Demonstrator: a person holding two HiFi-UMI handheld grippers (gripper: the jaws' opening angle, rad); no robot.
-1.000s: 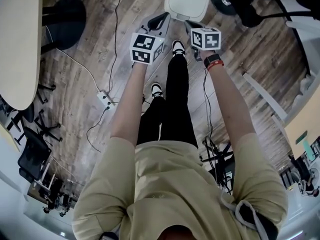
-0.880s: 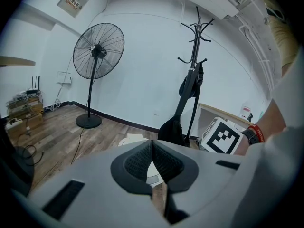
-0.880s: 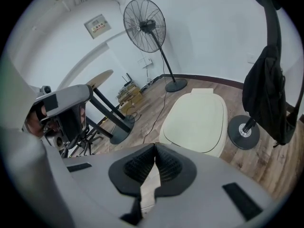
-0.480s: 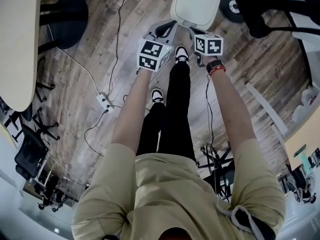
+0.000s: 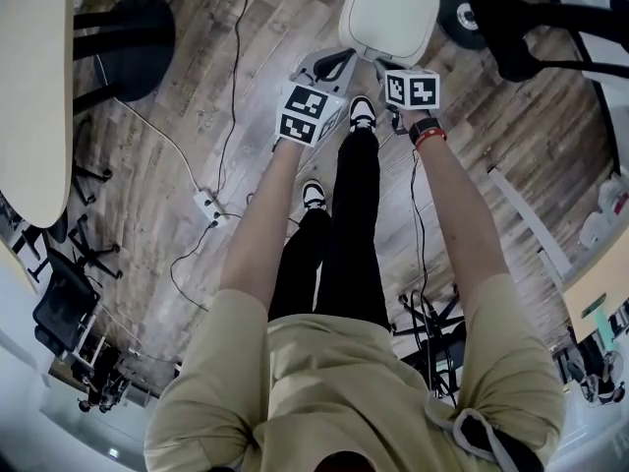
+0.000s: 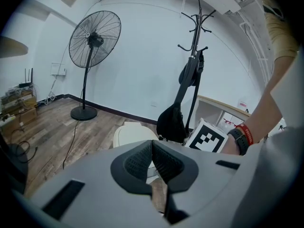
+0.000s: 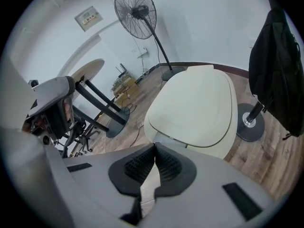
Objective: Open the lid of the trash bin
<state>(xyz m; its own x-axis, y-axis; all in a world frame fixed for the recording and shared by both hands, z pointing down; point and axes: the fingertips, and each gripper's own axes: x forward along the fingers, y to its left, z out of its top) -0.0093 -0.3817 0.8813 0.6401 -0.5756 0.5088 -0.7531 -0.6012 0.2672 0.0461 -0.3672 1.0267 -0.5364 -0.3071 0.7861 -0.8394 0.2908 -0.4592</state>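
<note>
The trash bin stands on the wooden floor, its cream-white lid (image 5: 389,13) down, just ahead of the person's feet. It also fills the middle of the right gripper view (image 7: 197,106) and peeks over the jaws in the left gripper view (image 6: 132,133). Both grippers are held out side by side short of the bin's near edge, without touching it. My left gripper (image 5: 330,64) has its jaws shut with nothing between them, pads meeting at the tip (image 6: 152,142). My right gripper (image 5: 379,65) is likewise shut and empty (image 7: 155,146).
A coat stand with a black bag (image 6: 176,120) rises right behind the bin, its round base (image 7: 248,122) on the floor. A pedestal fan (image 6: 91,41) stands to the left. Cables and a power strip (image 5: 207,205) lie on the floor; a round table (image 5: 34,87) is at far left.
The person has moved toward the bin, which now sits lower and fuller in the head view. Both grippers travelled along, staying shut and close to its near edge.
</note>
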